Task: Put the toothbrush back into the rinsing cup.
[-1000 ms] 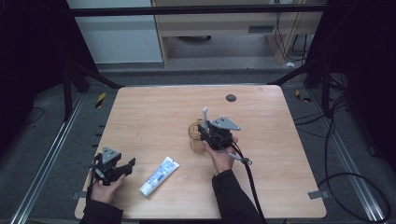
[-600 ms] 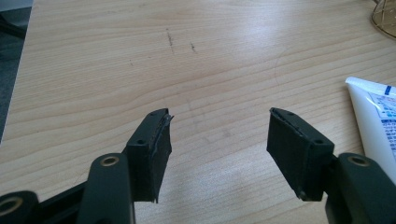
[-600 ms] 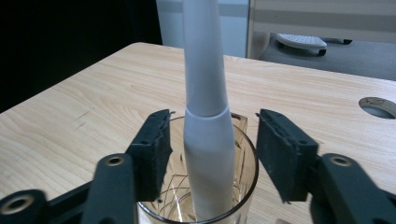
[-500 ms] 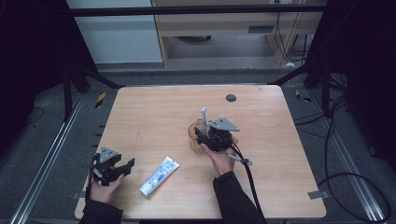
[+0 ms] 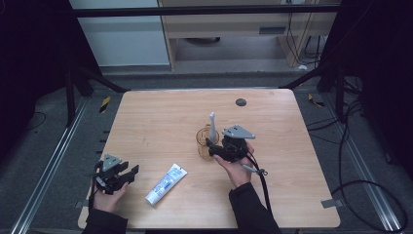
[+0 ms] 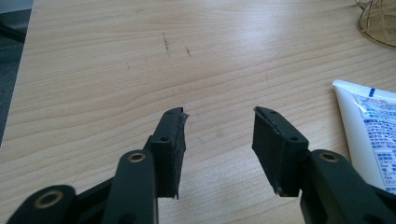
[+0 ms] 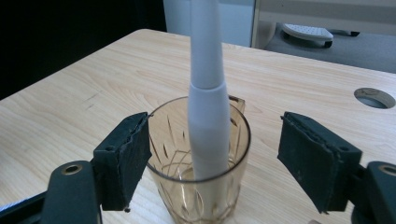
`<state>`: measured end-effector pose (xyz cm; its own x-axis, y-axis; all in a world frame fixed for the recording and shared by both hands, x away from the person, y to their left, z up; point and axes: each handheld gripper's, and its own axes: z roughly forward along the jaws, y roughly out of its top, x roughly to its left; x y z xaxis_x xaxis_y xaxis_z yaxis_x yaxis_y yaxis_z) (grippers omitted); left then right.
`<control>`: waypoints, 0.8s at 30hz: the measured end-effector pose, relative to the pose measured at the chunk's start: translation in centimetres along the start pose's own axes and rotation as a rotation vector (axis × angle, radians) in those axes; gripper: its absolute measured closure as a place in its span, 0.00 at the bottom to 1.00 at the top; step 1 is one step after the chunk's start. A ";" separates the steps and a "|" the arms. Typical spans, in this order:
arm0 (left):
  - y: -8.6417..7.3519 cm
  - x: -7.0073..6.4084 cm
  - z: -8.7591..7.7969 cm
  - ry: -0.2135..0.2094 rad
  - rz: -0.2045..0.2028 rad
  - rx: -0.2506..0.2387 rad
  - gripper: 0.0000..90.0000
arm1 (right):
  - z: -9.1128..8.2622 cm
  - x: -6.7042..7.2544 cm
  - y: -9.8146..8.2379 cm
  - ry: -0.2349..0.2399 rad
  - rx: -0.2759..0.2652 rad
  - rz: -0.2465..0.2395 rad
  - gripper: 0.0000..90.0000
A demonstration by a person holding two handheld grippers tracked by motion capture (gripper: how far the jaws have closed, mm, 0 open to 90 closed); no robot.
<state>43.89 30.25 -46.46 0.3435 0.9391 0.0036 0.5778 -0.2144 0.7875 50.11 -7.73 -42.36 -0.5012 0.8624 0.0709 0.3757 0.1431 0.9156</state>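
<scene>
Holding our right gripper (image 7: 212,158) at frame centre, we have just been opening its jaws; they stand wide around the amber glass (image 7: 201,163), which holds an upright white toothbrush (image 7: 208,93). Our left gripper (image 6: 219,140), lower left, has just been narrowing, with nothing between its jaws.

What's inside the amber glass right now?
A white toothbrush handle stands in the amber glass, leaning on its rim. Its top is cut off in the right gripper view.

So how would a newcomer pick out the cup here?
Start at the wooden table. Near its middle, just ahead of the right gripper, stands the cup: amber cut glass, upright, with a white toothbrush in it, unlike the flat-lying toothpaste tube.
</scene>
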 end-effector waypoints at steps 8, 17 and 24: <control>0.1 -0.2 -0.1 -0.023 0.002 0.016 0.73 | -2.6 -1.5 0.2 -0.008 0.023 -0.015 0.27; 0.0 -0.6 -0.3 -0.060 0.007 0.037 0.91 | -5.6 -4.0 -1.1 -0.030 0.081 -0.061 0.32; 0.1 -1.2 -0.4 -0.100 0.031 0.065 0.93 | -8.0 -7.2 -3.4 -0.076 0.118 -0.044 0.37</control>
<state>43.27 29.24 -46.11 0.4326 0.9008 -0.0366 0.6116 -0.2634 0.7460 46.20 -18.35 -42.86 -0.4608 0.8875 -0.0027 0.4459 0.2341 0.8639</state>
